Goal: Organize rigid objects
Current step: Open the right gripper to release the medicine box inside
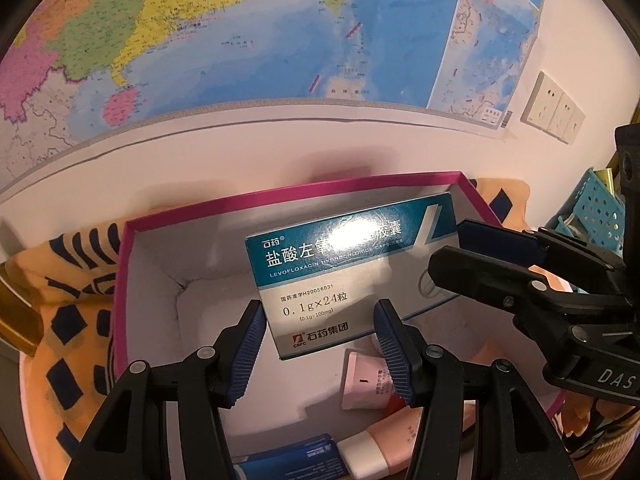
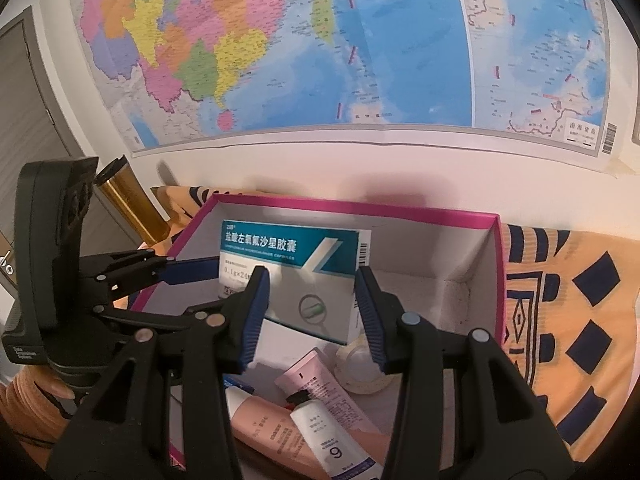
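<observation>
Both grippers, left [image 1: 320, 344] & right [image 2: 312, 316], grasp teal-white cardboard medicine box [image 1: 344, 268]; should lower it level into pink-rimmed carton [image 1: 280, 196].

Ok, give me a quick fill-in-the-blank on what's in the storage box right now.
The medicine box leans inside a carton with a ___ rim. The tape roll lies ___ that carton. Behind it, a ___ covers the wall.
Missing: pink; inside; map.

A teal-and-white medicine carton [image 2: 296, 280] stood inside a pink-rimmed box [image 2: 498, 280], held between both grippers' blue pads above tubes [image 2: 304, 404] and tape [image 2: 360, 364].
</observation>
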The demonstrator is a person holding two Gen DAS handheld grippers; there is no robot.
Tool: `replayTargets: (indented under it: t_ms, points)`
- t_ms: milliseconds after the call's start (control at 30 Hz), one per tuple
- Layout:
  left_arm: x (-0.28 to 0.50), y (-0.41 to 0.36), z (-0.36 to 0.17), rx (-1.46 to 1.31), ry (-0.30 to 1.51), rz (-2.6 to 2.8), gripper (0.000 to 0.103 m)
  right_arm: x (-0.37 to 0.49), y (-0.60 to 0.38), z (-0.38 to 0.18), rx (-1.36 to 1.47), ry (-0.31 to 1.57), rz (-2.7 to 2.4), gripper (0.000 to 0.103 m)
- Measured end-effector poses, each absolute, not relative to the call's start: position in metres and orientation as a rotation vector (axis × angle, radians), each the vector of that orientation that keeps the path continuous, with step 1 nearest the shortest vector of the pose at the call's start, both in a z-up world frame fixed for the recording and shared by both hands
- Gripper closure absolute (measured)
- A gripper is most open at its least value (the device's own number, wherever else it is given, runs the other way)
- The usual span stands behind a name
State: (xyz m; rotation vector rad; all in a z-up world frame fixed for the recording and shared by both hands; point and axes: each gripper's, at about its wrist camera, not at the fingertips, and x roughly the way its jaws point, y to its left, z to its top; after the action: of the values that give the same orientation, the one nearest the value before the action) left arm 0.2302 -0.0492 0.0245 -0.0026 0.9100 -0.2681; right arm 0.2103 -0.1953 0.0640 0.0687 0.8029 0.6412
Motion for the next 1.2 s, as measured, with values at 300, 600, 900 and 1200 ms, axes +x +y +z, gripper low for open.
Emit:
replayTargets:
  t_ms: [300,600,900,1200]
  points:
    - [0.233,-0.049,0.022,-0.003,0.924,-0.265,0.047,0.217,-0.196,0.06,0.076,0.83,0.641,0.056]
    - [0.241,-0.053,0.02,0.006,0.95,-0.261,0.047,0.222,-0.198,0.059,0.077,0.849,0.634,0.056]
    - [0.248,-0.052,0.014,0.001,0.983,-0.258,0.047,0.23,-0.194,0.054,0.065,0.876,0.631,0.056]
    - [0.254,-0.053,0.004,0.021,1.024,-0.245,0.047,0.24,-0.189,0.044,0.061,0.923,0.624,0.056]
